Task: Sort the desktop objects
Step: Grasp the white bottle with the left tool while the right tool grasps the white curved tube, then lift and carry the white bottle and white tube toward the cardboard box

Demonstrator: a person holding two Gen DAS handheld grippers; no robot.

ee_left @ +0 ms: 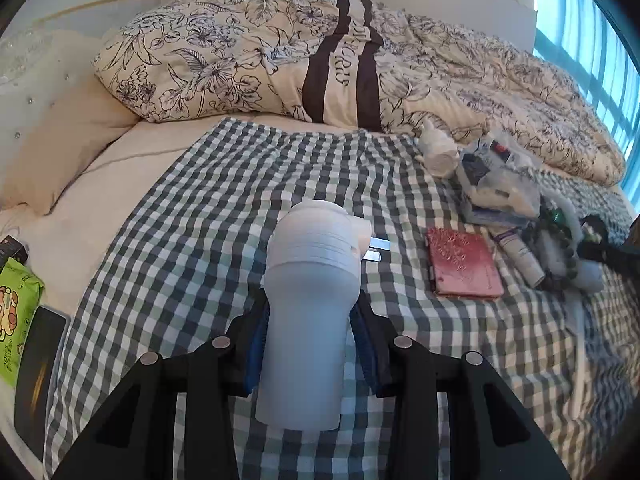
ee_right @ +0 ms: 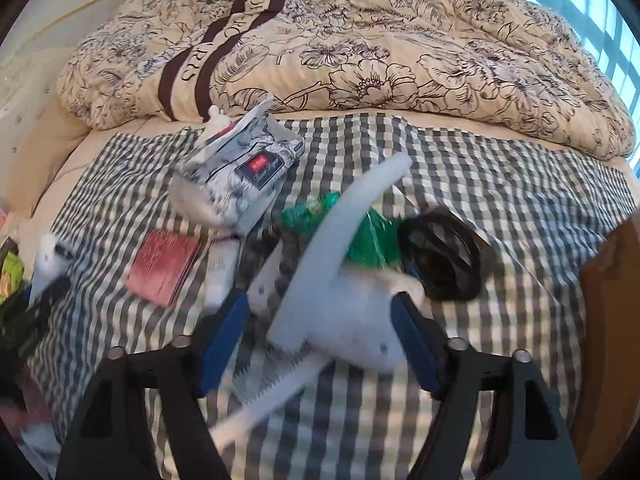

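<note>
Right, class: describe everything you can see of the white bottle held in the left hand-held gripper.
The white bottle looks like matte, slightly translucent plastic: a plain cylindrical body, a rounded shoulder, then a wider ridged cap with a small spout on its right side. It is closed and points away from the camera, above the checked cloth. The left hand-held gripper clamps its body, blue pads pressing both sides. A small metal strip shows behind the cap.

A matt white plastic bottle (ee_left: 306, 312) lies on the woven checked cloth (ee_left: 208, 208), near a glossy embossed red card case (ee_left: 464, 266), a crinkled clear plastic bag (ee_left: 500, 180) and a quilted cotton duvet (ee_left: 248, 52).
</note>
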